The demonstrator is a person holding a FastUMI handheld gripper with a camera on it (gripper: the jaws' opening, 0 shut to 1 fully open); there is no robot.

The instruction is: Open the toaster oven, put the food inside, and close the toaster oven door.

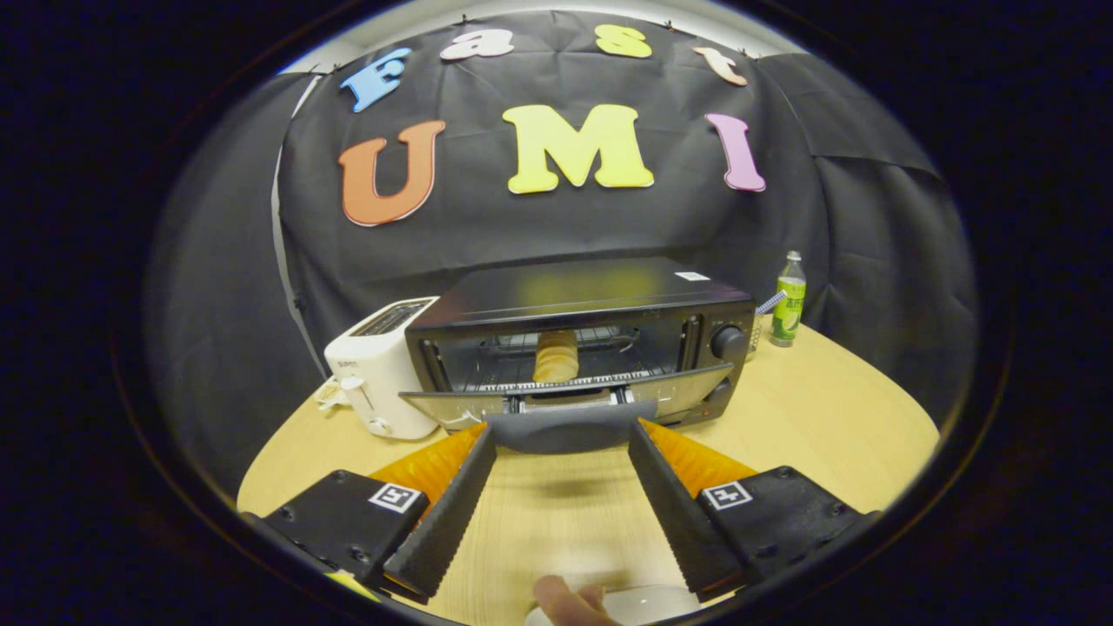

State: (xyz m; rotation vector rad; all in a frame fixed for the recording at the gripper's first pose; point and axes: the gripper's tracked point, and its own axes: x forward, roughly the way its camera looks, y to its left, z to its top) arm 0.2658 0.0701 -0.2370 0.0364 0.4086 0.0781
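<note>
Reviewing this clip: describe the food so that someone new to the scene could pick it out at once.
Start at the black toaster oven on the wooden table, its door hanging open toward the open gripper. On the wire rack inside lies a bread roll. It is the only pale, golden thing in that dark cavity, unlike the white toaster and green bottle outside.
</note>
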